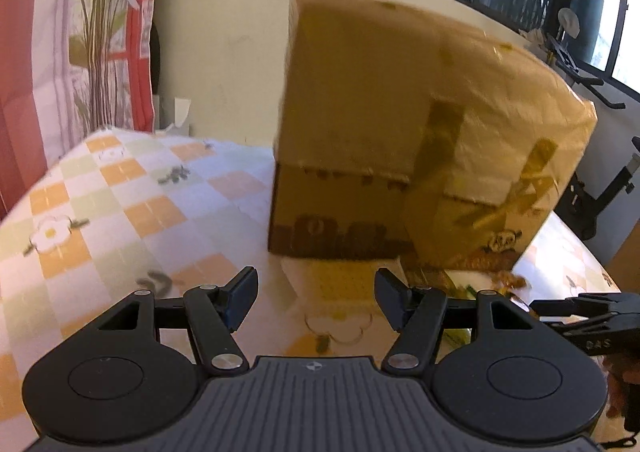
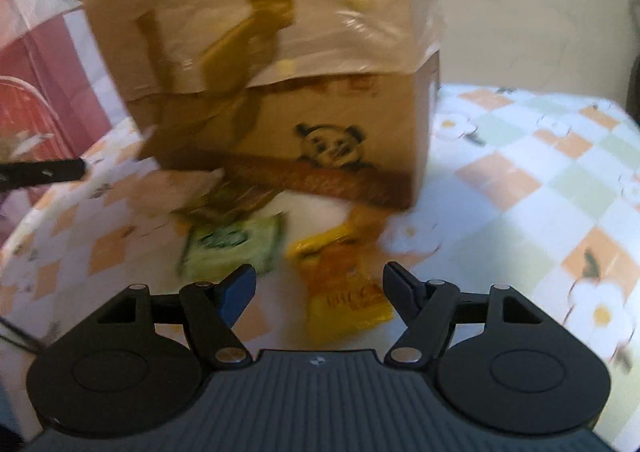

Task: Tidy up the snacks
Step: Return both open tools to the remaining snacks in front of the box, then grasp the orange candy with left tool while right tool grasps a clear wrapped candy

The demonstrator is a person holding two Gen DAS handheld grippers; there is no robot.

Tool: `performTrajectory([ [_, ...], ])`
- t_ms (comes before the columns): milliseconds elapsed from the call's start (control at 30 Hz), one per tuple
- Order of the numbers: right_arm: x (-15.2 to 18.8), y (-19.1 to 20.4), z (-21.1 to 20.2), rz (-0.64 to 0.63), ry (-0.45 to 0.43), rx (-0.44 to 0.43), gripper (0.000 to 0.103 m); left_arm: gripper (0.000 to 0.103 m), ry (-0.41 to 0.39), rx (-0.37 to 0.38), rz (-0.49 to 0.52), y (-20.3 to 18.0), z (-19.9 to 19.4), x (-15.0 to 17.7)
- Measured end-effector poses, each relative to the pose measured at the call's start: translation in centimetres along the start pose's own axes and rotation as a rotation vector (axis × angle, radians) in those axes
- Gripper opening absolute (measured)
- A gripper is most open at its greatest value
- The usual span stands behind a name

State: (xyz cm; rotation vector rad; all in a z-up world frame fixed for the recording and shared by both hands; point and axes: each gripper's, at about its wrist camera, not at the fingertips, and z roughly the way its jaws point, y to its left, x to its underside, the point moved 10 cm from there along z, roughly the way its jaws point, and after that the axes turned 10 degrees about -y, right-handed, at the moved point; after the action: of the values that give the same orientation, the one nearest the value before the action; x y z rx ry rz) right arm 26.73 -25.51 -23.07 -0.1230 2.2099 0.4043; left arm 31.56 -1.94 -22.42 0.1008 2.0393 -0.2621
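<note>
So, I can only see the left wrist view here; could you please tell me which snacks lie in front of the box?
Observer: The right wrist view shows a yellow-orange snack packet on the tablecloth, just ahead of the open right gripper.
Operator: Thank you. Is there anything beside it?
Observer: Yes, a green packet lies to its left, closer to the cardboard box; the two look apart, though the picture is blurred.
Operator: And does the box carry any marking on that side?
Observer: A panda face is printed low on the side facing the right gripper.
</note>
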Motion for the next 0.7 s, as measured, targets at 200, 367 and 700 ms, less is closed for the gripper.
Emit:
performTrajectory([
  [200,0.4,2.1,-0.7,-0.031,0.014,-0.057,0.067,0.060,0.025,0.040,-0.034,-1.3,-0.3,1.5],
  [367,-1.3,0.4,-0.9,-0.029,-0.066,0.034,0.062,0.059,0.029,0.067,-0.038,-2.7,-0.5,2.0],
  [700,-4.4,-2.5,1.1,-0.114,-0.128,0.084,0.041,0.054,0.047,0.110,-0.020,-5.1,-0.5,2.9],
])
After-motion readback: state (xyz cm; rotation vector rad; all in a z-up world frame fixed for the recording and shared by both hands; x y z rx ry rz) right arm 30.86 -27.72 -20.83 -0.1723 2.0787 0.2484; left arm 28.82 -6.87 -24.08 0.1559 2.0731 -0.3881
